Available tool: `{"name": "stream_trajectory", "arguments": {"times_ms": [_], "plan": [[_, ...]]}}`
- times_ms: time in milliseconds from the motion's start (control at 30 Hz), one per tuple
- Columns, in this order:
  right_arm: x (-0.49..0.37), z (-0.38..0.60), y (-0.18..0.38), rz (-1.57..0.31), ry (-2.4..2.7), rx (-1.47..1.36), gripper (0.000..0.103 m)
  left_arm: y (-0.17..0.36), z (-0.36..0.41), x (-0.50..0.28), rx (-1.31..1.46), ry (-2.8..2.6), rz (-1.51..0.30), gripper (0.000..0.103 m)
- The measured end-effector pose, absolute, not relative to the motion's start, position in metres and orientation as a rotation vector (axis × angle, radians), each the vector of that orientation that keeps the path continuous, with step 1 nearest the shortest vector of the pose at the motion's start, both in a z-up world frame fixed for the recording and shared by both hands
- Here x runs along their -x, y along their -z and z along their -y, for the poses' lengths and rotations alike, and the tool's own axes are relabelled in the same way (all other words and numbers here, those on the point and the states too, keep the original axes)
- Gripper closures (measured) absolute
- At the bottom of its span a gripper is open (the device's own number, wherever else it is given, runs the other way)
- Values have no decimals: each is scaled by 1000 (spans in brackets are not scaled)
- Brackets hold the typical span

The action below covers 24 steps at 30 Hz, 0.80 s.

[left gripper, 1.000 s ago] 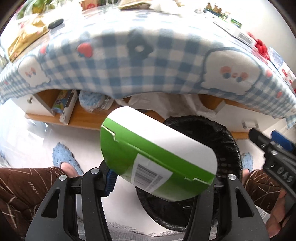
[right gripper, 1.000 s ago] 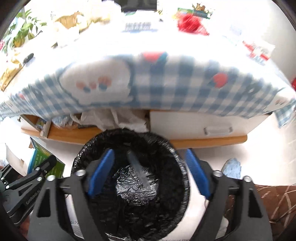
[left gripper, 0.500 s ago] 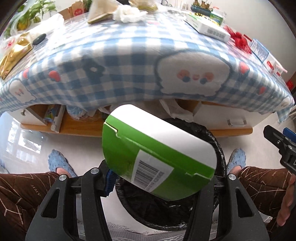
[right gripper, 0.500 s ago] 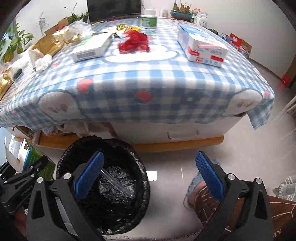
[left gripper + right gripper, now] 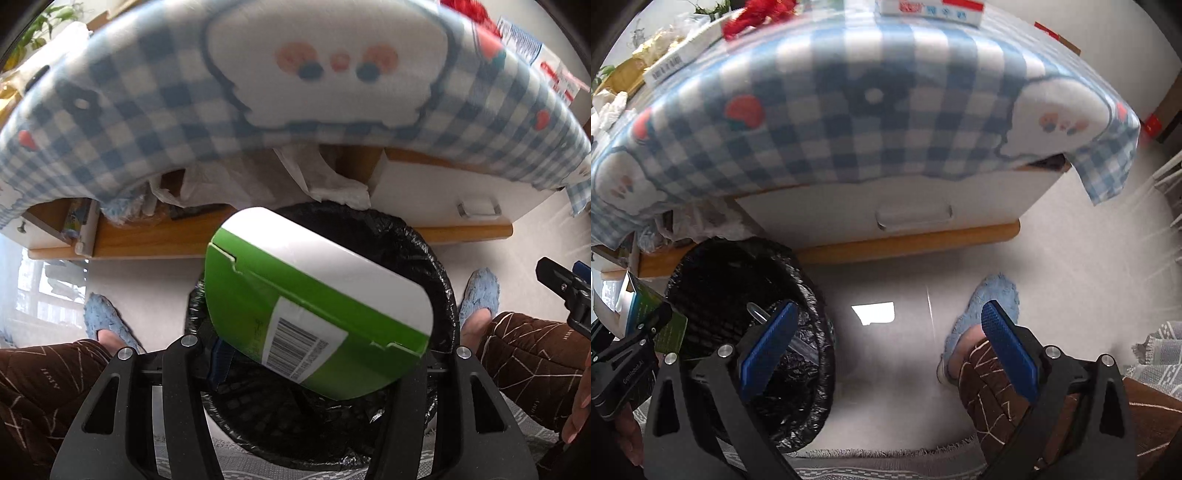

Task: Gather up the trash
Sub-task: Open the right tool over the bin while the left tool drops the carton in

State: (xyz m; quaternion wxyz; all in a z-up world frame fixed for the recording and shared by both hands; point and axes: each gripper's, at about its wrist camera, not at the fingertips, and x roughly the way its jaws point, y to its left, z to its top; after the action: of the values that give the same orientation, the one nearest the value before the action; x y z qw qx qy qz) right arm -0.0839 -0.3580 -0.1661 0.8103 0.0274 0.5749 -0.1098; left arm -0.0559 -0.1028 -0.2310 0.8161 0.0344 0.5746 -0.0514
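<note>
Left wrist, left tongs pinching green box tilted down-right, right tongs spread.

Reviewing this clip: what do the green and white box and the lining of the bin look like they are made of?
Green and white box: looks like printed paperboard with a smooth, slightly glossy coat; a tuck flap slit and a stuck-on barcode label show on its side. The left gripper is shut on it. Bin liner: thin black plastic film, probably; it is crinkled, shiny and folded over the rim.
</note>
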Motion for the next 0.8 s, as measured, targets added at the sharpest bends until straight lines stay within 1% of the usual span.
{"name": "stream_trajectory", "arguments": {"times_ms": [233,400,600,700,767,800], "plan": [[85,369,183,-1254,271,-66,8,257,118,52,-100,131,-1258,49],[84,364,190,-1250,274,-35,8,266,120,50,-100,138,-1272,48],[83,360,189,-1250,274,-37,8,265,122,50,-98,139,-1248,42],[82,359,187,-1250,265,-40,8,261,122,50,-99,137,-1235,32],[81,358,184,-1245,265,-35,8,257,120,50,-91,130,-1223,19],[81,357,182,-1237,259,-39,8,254,119,50,-86,130,-1216,16]]}}
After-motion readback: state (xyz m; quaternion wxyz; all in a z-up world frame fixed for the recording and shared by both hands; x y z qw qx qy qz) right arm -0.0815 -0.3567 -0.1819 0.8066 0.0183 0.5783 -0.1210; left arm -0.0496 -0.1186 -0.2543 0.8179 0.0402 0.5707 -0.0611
